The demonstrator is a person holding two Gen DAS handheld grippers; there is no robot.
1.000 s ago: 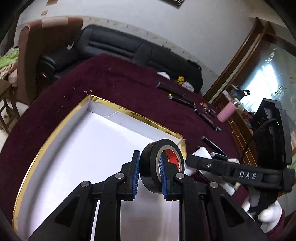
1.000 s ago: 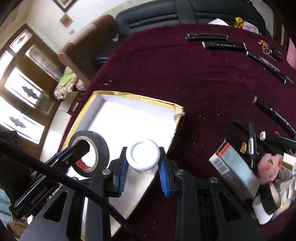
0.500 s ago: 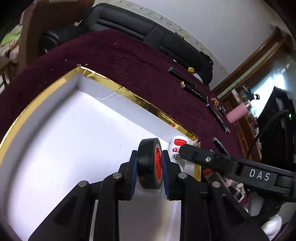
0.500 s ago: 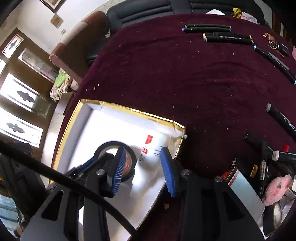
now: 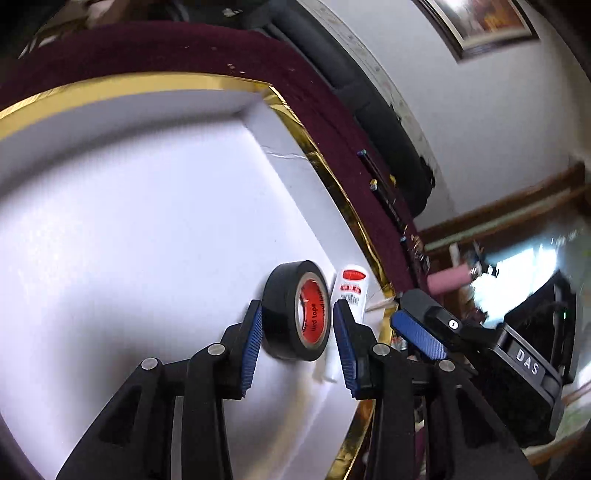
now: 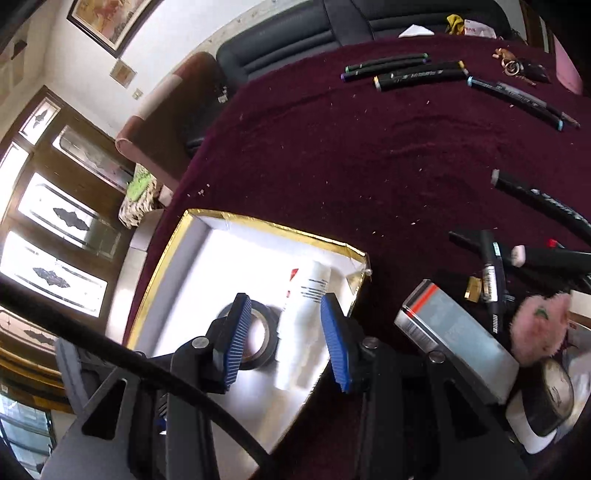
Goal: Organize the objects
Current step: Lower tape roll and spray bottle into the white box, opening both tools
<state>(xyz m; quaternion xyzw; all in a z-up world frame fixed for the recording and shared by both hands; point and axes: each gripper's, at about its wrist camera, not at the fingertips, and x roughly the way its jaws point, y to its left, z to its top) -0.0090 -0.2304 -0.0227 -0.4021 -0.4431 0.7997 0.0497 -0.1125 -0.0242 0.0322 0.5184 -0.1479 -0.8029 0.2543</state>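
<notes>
A white box with a gold rim (image 5: pixel 314 158) (image 6: pixel 266 223) lies on the maroon table. A black tape roll with a red core (image 5: pixel 297 310) (image 6: pixel 255 338) rests on the box floor. A white tube with red print (image 5: pixel 349 290) (image 6: pixel 304 321) lies beside it near the box's right wall. My left gripper (image 5: pixel 297 328) is open, its blue pads on either side of the roll with small gaps. My right gripper (image 6: pixel 282 336) is open above the tube, not touching it.
Several black markers (image 6: pixel 421 74) lie on the far side of the maroon cloth (image 6: pixel 369 155). At the right are more markers (image 6: pixel 535 203), a grey carton (image 6: pixel 458 336), a pink pompom (image 6: pixel 539 325) and another tape roll (image 6: pixel 554 402). A black sofa (image 6: pixel 332 33) stands behind.
Both grippers lowered into the box and opened. The tape roll and the white tube were let go and now rest on the box floor.
</notes>
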